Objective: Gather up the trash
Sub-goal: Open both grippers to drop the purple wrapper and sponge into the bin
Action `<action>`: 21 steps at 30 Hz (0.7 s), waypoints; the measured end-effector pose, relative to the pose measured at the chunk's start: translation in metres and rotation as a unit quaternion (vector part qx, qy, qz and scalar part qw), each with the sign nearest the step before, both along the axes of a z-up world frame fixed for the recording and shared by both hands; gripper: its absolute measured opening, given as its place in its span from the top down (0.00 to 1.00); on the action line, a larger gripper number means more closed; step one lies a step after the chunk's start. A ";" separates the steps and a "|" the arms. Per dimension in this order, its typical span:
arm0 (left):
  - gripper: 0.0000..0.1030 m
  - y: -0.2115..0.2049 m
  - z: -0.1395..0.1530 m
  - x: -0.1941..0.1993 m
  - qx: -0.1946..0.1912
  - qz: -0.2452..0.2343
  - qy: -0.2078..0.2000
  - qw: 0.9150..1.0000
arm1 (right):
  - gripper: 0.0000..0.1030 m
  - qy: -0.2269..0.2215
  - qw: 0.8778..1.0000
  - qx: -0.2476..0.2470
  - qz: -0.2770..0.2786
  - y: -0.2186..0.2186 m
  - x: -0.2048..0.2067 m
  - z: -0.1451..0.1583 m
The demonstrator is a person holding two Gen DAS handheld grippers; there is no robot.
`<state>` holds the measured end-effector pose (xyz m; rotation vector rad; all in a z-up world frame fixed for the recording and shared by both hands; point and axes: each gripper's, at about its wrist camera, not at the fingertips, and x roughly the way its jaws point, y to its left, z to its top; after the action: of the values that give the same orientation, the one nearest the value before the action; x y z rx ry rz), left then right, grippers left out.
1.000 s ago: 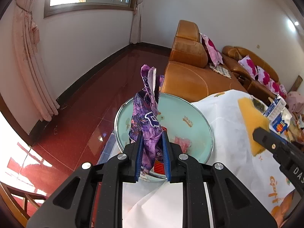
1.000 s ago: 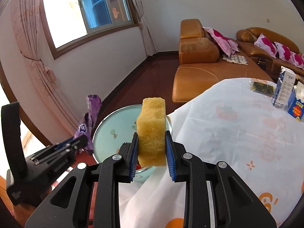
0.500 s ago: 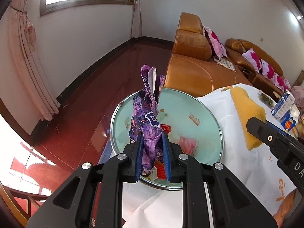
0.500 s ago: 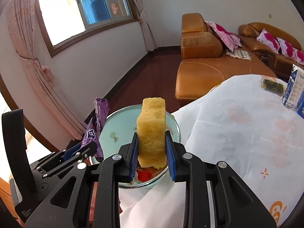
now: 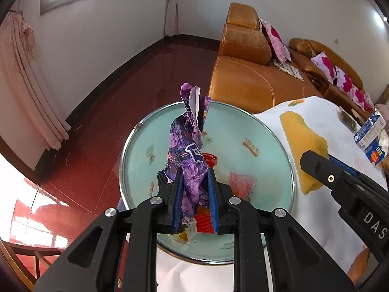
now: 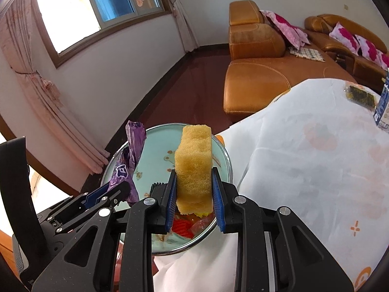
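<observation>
My left gripper [image 5: 193,194] is shut on a crumpled purple wrapper [image 5: 189,146] and holds it upright over a light green metal basin [image 5: 267,146]. The basin holds red and pink wrappers [image 5: 242,186] and other scraps. My right gripper [image 6: 193,199] is shut on a yellow sponge [image 6: 193,168] just above the basin's near rim [image 6: 225,155]. The sponge also shows at the right of the left wrist view [image 5: 304,150], and the purple wrapper at the left of the right wrist view [image 6: 126,168].
The basin sits at the edge of a table under a white patterned cloth [image 6: 316,170]. Milk cartons [image 5: 370,136] and a dark packet [image 6: 359,95] stand farther along it. An orange leather sofa [image 6: 257,73] and red floor [image 5: 121,109] lie beyond.
Both grippers have moved forward and down toward the basin, which now looks larger and nearer. The wrapper and sponge stay gripped.
</observation>
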<state>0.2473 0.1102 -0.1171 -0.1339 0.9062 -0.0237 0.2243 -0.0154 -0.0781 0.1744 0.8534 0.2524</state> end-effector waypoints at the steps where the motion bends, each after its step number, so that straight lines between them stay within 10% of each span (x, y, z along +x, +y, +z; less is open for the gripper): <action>1: 0.82 -0.001 -0.002 0.002 0.003 0.000 0.002 1.000 | 0.73 0.003 1.000 0.003 0.000 0.000 0.003 -0.002; 21: 0.81 -0.009 -0.012 0.009 0.011 -0.001 0.031 0.999 | 0.59 0.017 0.999 0.029 0.018 -0.004 0.022 -0.009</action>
<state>0.2559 0.1010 -0.1293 -0.1126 0.9681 -0.0115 0.2463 -0.0190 -0.0875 0.2182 0.8832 0.3089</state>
